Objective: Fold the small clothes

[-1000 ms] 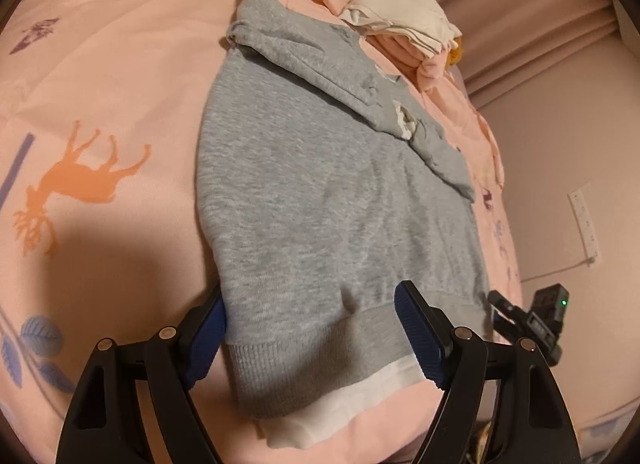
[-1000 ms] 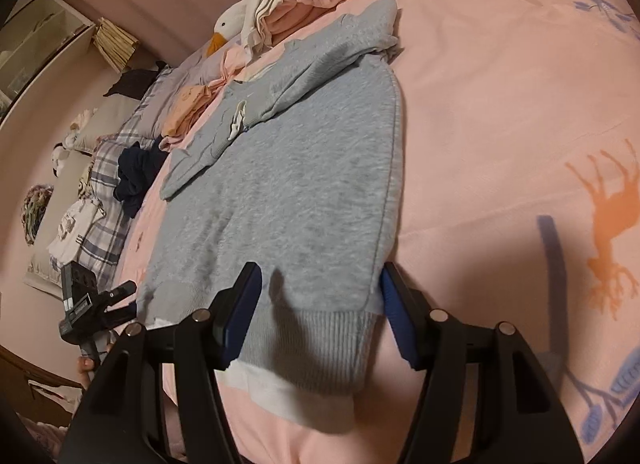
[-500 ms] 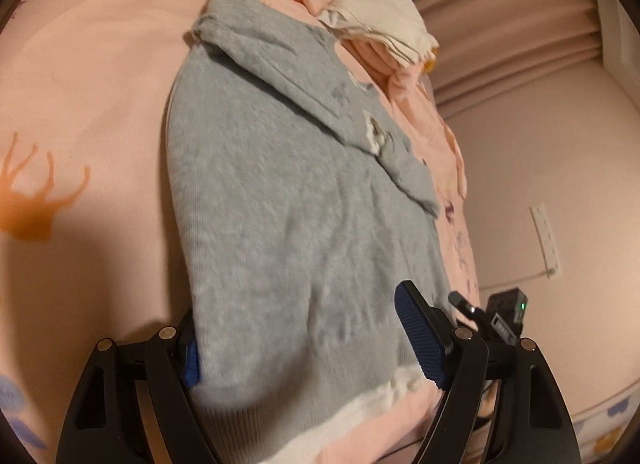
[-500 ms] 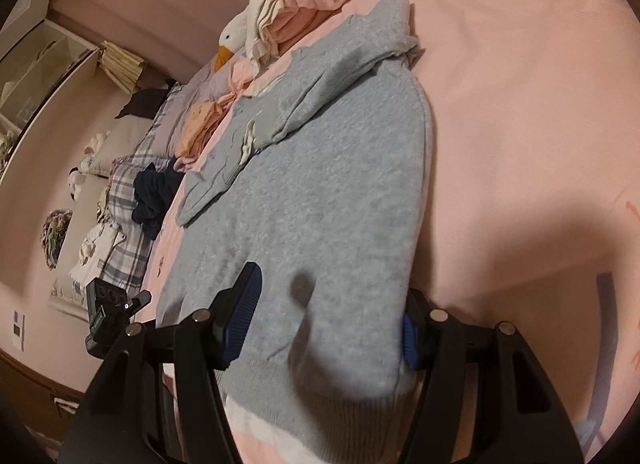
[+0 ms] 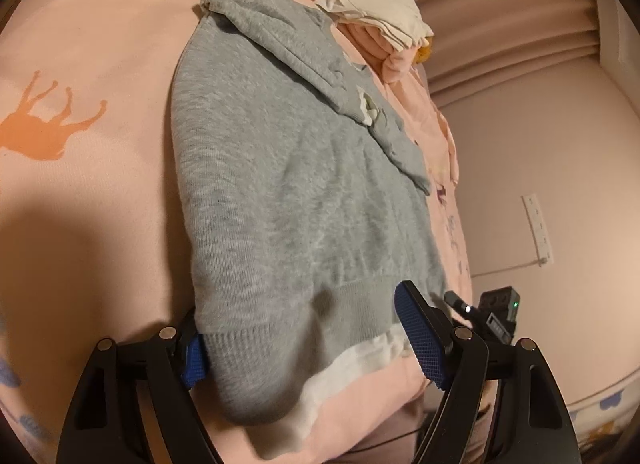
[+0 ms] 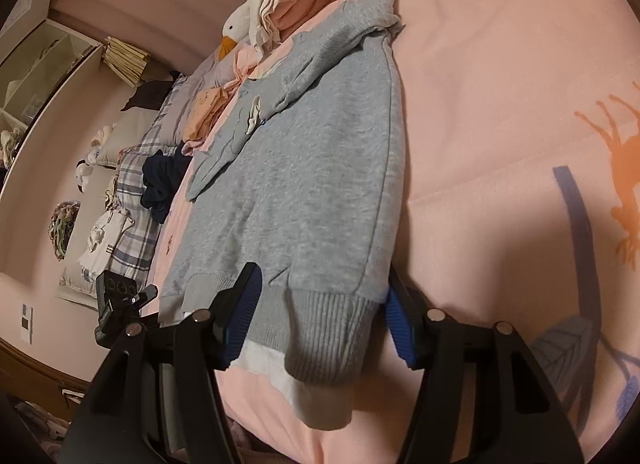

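grey sweater [image 5: 304,192] flat on pink bed [image 5: 100,44], hem between parted jaws of left gripper [image 5: 308,348] and right gripper [image 6: 320,320]; best pinched evenly at both corners, then lifted together toward collar

Both wrist views sit low and close at the bed's [image 5: 100,44] near edge, looking forward across it. They share the grey sweater [image 5: 288,192] [image 6: 320,168] from opposite hem corners.

"What's the room like?"

"Dim, warm light. A bed [image 6: 500,76] under a pink cover printed with orange deer, pleated curtains [image 5: 520,16] behind it."

"And the walls?"

"A plain wall [image 5: 560,168] (a white power strip [image 5: 538,230] fixed to it), shelves [image 6: 36,64] opposite."
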Action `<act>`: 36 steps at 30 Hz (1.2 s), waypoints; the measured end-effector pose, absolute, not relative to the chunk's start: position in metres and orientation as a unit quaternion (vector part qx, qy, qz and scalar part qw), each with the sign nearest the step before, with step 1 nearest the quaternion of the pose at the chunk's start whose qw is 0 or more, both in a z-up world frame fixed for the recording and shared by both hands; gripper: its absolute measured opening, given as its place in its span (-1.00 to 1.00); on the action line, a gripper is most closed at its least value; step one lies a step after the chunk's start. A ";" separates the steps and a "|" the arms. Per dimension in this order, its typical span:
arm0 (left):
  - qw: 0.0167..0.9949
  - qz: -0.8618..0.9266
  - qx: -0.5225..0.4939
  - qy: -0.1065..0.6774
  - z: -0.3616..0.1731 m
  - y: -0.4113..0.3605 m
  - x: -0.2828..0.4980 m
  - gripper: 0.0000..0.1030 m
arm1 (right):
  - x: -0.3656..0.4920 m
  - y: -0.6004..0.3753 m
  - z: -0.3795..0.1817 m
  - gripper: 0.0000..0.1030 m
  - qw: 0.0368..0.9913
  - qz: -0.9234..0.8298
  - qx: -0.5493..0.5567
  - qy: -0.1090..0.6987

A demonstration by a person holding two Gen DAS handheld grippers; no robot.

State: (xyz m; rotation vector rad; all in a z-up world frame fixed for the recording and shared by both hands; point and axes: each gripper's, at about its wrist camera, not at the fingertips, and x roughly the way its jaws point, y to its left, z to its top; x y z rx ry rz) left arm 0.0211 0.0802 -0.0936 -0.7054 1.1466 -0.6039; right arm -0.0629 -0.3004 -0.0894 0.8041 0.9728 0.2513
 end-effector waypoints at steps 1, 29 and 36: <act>0.741 -0.273 -0.323 0.521 -0.094 0.079 0.023 0.55 | -0.061 -0.300 -0.090 0.17 0.800 0.118 0.376 0.453; 0.778 -0.313 -0.333 0.432 -0.035 0.083 0.017 -0.78 | -0.063 -0.297 -0.048 -0.67 0.838 0.135 0.392 0.355; 0.787 -0.323 -0.310 0.424 -0.009 0.079 0.005 -0.78 | -0.074 -0.293 -0.026 -0.70 0.851 0.148 0.380 0.332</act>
